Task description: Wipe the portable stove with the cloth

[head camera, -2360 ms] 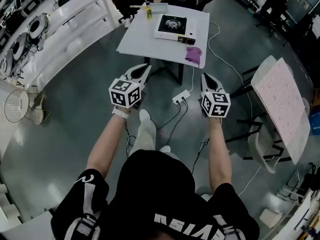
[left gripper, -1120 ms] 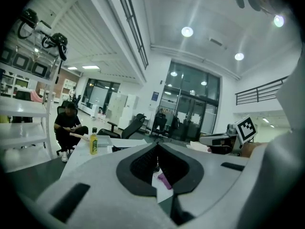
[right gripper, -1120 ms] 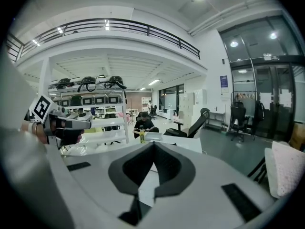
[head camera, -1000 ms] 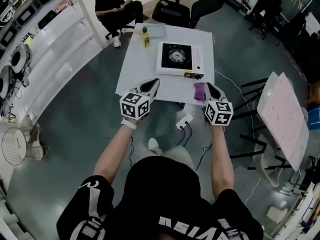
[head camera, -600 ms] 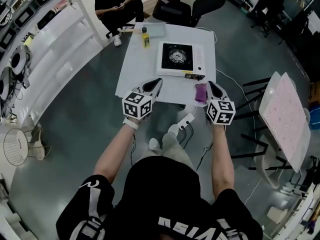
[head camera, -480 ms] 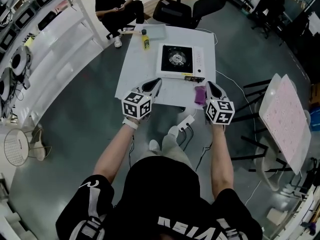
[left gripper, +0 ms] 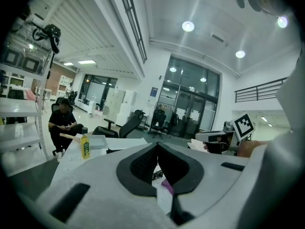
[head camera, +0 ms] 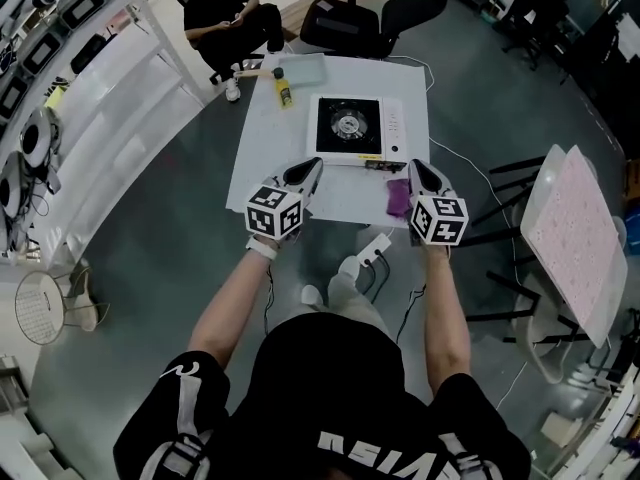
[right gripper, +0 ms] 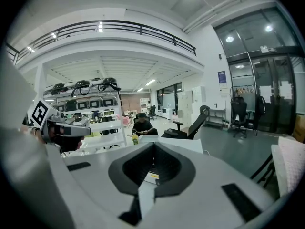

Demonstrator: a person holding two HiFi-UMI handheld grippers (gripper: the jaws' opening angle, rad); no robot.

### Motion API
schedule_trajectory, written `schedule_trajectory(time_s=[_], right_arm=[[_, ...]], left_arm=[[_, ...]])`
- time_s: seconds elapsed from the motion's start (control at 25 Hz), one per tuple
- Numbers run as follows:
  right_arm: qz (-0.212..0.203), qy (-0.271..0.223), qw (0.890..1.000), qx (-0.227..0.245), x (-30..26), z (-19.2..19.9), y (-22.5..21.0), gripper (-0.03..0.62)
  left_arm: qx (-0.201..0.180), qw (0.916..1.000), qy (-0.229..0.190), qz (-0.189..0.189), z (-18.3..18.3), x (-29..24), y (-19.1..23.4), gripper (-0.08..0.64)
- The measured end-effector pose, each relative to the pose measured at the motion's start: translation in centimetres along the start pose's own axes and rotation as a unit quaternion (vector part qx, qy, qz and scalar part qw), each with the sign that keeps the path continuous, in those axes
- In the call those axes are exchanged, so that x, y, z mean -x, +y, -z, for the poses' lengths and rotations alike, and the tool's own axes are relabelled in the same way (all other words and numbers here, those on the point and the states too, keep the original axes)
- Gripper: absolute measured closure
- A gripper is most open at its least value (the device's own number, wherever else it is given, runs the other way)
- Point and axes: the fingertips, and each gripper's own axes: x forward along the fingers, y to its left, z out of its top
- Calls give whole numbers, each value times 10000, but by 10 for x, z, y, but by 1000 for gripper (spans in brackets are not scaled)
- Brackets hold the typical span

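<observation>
The cloth (head camera: 399,197) is a small purple piece, crumpled, and it lies on the near edge of the white table (head camera: 270,138), just beside the right claw (head camera: 418,167) on its inner side. It looks soft, light and limp, so I judge it gives no resistance and bends wherever it is pinched. A good place to take it is the raised fold near its middle, with the pads coming down almost to the table top. A grip on a thin edge may let it slip out or only drag it. The right claw has its jaws pressed together and nothing is between them, so it must open first. The left claw (head camera: 307,166) is well apart from the cloth, over the same near edge of the table. Its jaws also meet at the tips and it is empty. The portable stove (head camera: 357,128) stands ahead of both claws, between their lines and near the cloth. It seems stiff and heavier, but it may slide on the smooth table during wiping, and its burner ring in the middle can catch the fabric. Further ahead of the left claw stands a yellow bottle (head camera: 284,88).
</observation>
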Motion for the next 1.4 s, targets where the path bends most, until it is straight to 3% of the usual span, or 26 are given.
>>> schedule_trajectory(time_s=[0.44,1.4], right_arm=[[120,203,9996,-121,-20,23,-24,581],[375,1075,9926,-431,-64,166,-82,578]], left_arm=[[-5,9996,260,84,17,-36,4,554],[-39,9938,934,607,117,-135,-8,554]])
